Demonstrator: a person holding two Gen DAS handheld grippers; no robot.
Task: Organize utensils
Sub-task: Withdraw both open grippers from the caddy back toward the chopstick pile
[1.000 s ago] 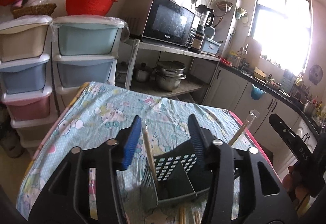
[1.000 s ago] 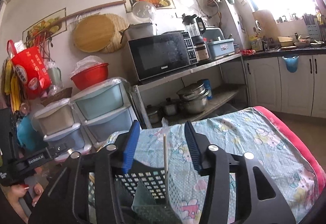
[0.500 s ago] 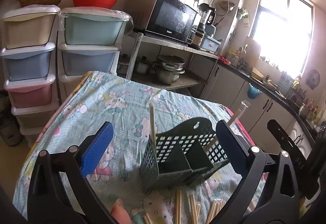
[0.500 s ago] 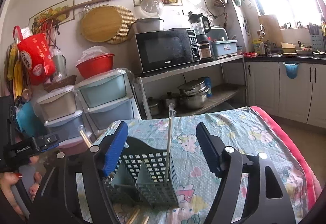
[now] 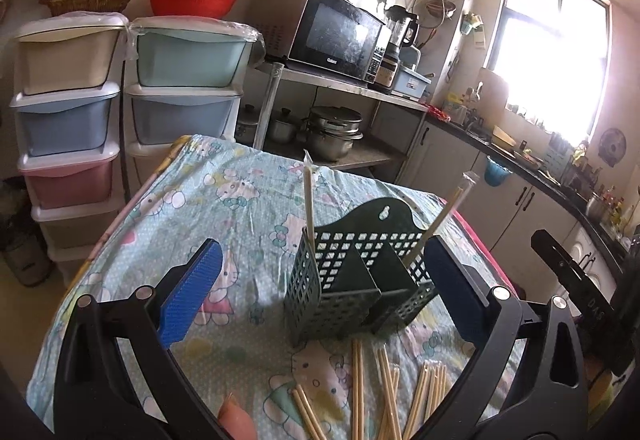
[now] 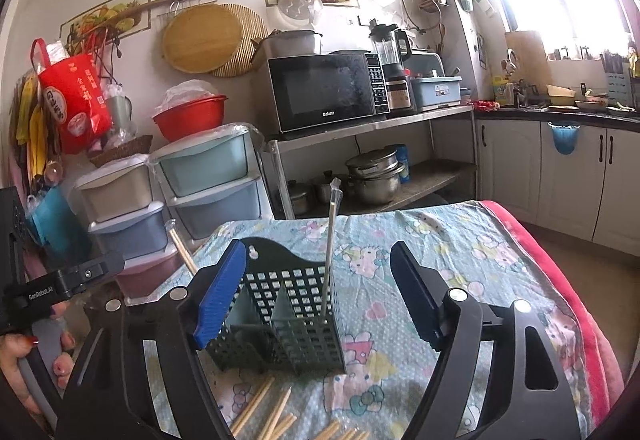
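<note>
A: Both claws gape, holding nothing: left claw (image 5: pixel 320 296), right claw (image 6: pixel 320 300). The dark green lattice caddy (image 5: pixel 360 280) stands upright on the cloth-covered counter (image 5: pixel 224 216), one sleeved chopstick (image 5: pixel 308 200) at each end of it.

B: Loading looks under way. Bare wooden chopsticks (image 5: pixel 380 392) lie loose just in front of the caddy; next move likely calls for a narrow pinch on one thin, round stick.
</note>
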